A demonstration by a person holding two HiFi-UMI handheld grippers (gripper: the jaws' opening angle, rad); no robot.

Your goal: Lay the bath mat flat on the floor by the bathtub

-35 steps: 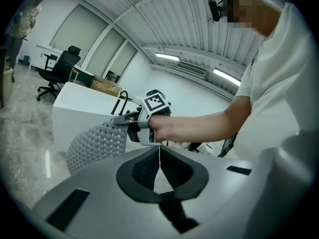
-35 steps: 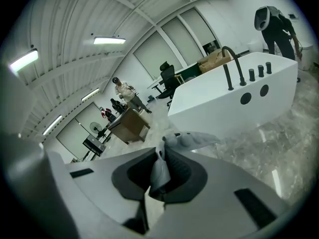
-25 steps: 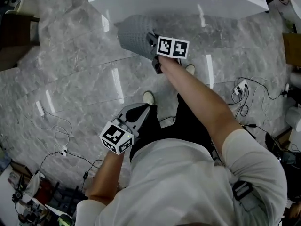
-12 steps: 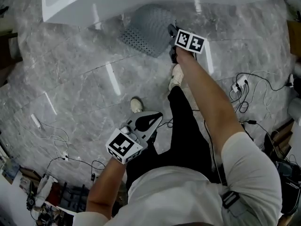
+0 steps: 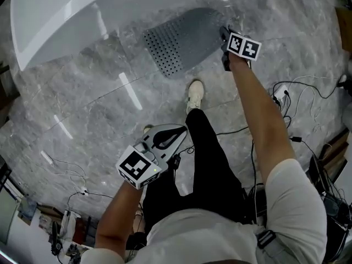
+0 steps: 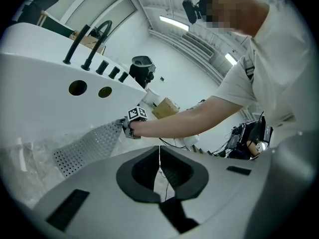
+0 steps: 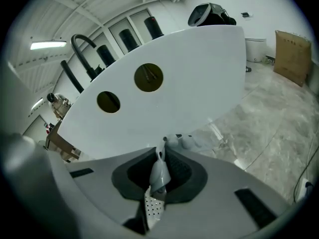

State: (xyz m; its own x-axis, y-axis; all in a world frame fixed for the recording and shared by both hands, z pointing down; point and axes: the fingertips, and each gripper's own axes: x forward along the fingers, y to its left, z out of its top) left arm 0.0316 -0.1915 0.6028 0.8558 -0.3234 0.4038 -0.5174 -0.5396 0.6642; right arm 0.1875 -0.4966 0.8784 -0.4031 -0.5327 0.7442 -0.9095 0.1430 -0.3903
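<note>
The grey perforated bath mat (image 5: 184, 40) lies stretched over the marble floor beside the white bathtub (image 5: 66, 21), its right end lifted. My right gripper (image 5: 224, 35) pinches that end; a folded strip of the mat (image 7: 158, 176) sits between its pads, and the jaws are opening slightly. In the left gripper view the mat (image 6: 89, 146) slopes from the floor up to the right gripper (image 6: 125, 127). My left gripper (image 5: 177, 132) hangs low near the person's legs, far from the mat, its jaws (image 6: 159, 153) together with nothing in them.
The person's white shoe (image 5: 194, 92) stands just in front of the mat. Cables and a power strip (image 5: 280, 95) trail over the floor at the right. More wires and clutter (image 5: 66, 224) lie at the lower left. A cardboard box (image 7: 291, 56) stands beyond the tub.
The right gripper has travelled to the right along the tub, dragging the mat's end with it. The mat has unfolded from a bunched hump into a long sheet. The left gripper stayed low.
</note>
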